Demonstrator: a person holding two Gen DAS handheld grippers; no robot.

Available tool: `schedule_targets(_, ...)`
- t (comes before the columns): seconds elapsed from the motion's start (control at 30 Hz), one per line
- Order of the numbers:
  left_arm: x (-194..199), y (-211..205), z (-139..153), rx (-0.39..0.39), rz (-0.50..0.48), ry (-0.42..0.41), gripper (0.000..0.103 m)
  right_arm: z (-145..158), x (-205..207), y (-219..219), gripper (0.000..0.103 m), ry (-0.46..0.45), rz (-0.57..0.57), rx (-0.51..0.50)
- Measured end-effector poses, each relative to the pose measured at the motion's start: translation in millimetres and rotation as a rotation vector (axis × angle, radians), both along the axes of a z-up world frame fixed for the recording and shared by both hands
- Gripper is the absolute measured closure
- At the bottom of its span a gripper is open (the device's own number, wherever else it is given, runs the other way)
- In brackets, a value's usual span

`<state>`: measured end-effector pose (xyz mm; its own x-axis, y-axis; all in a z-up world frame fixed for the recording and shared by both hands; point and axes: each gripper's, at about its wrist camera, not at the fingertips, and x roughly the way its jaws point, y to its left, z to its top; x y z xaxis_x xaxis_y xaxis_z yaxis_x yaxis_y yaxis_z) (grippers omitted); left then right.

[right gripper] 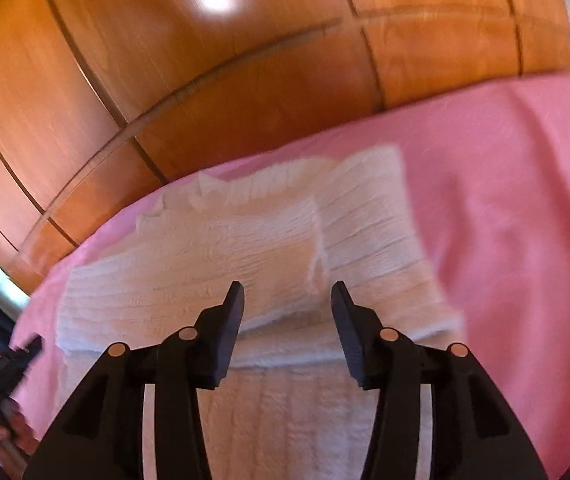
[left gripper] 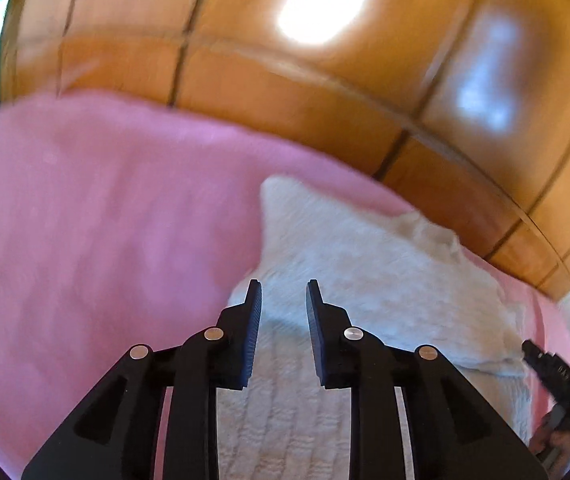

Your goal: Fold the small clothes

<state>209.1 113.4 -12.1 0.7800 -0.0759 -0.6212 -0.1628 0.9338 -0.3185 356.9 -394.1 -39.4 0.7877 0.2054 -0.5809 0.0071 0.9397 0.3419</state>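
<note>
A: What lies in the middle of the scene?

B: A white knitted garment (right gripper: pixel 245 264), spread on a bed under a pink blanket (right gripper: pixel 505 200). One ribbed part is turned across the body of the garment, so a fold or two looks already made; this is a judgement from how the layers lie

A: And the two tools?

B: The left gripper (left gripper: pixel 283 292) hangs above the near part of the garment (left gripper: pixel 365 264), jaws parted with a narrow gap and nothing between them. The right gripper (right gripper: pixel 287 292) hangs over the folded edge, jaws spread wider, also empty. Neither appears to touch the cloth, though the blur makes that hard to settle

A: Why are they held so?

B: Both point down the length of the garment from the near side, one toward each half, which suits taking the near edge together and carrying it over for the next fold. That is my reading, not something shown

A: Why is the garment laid flat there?

B: The blanket gives a broad, soft, level surface where the knit stays spread and its edges remain reachable

A: Any baskets, boxes or drawers?

B: None open. Behind the bed stands a wooden panelled wardrobe (right gripper: pixel 165 80), shut, its contents hidden
</note>
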Motion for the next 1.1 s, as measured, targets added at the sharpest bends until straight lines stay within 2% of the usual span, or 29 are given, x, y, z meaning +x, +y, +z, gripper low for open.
schedule_targets(0.07,5.6,-12.4,9.8,0.026,-0.05,-0.036,0.047,10.1,-5.6,5.0,0.058,-0.03,0.03,-0.03)
schedule_targets(0.1,10.3,-16.9,11.1,0.038,-0.058,-0.045,0.044,13.8,-3.8,12.7,0.057,-0.032,0.057,-0.052)
schedule_targets(0.2,32.0,-24.6,5.6,0.063,-0.084,-0.025,0.044,14.0,9.7,34.2,0.055,-0.023,0.1,-0.128)
schedule_targets(0.27,52.6,-26.5,-2.9,0.052,-0.094,0.006,0.044,8.7,25.7,47.1,0.054,-0.003,0.129,-0.166)
schedule_targets(0.3,63.3,-25.4,-9.2,0.038,-0.104,0.027,0.045,4.0,31.8,49.7,0.051,0.011,0.135,-0.177)
schedule_targets(0.33,70.8,-23.9,-14.5,0.035,-0.101,0.045,0.05,-1.2,38.2,51.9,0.048,0.024,0.134,-0.199)
schedule_targets(0.4,89.9,-20.2,-30.9,0.052,-0.095,0.101,0.053,-18.9,52.7,55.1,0.039,0.074,0.115,-0.249)
schedule_targets(0.43,99.3,-17.2,-44.0,0.063,-0.09,0.147,0.057,-28.5,57.3,54.0,0.036,0.086,0.119,-0.239)
schedule_targets(0.47,102.9,-13.2,-54.3,0.062,-0.09,0.151,0.057,-31.2,57.8,51.8,0.034,0.077,0.12,-0.225)
schedule_targets(0.53,100.3,-10.2,-56.2,0.058,-0.089,0.126,0.057,-31.7,57.0,51.0,0.032,0.07,0.121,-0.218)
schedule_targets(0.63,98.4,-12.9,-53.2,0.078,-0.079,0.129,0.057,-33.6,56.0,52.3,0.031,0.063,0.122,-0.229)
schedule_targets(0.73,82.7,-25.6,-38.1,0.13,-0.057,0.129,0.057,-33.4,54.5,51.8,0.03,0.058,0.12,-0.231)
schedule_targets(0.87,34.4,-44.1,-12.7,0.205,-0.083,0.044,0.037,-31.2,54.6,50.0,0.03,0.057,0.118,-0.233)
schedule_targets(1.1,-15.5,-62.1,0.3,0.214,-0.126,0.003,0.036,-28.3,53.7,54.4,0.028,0.055,0.107,-0.255)
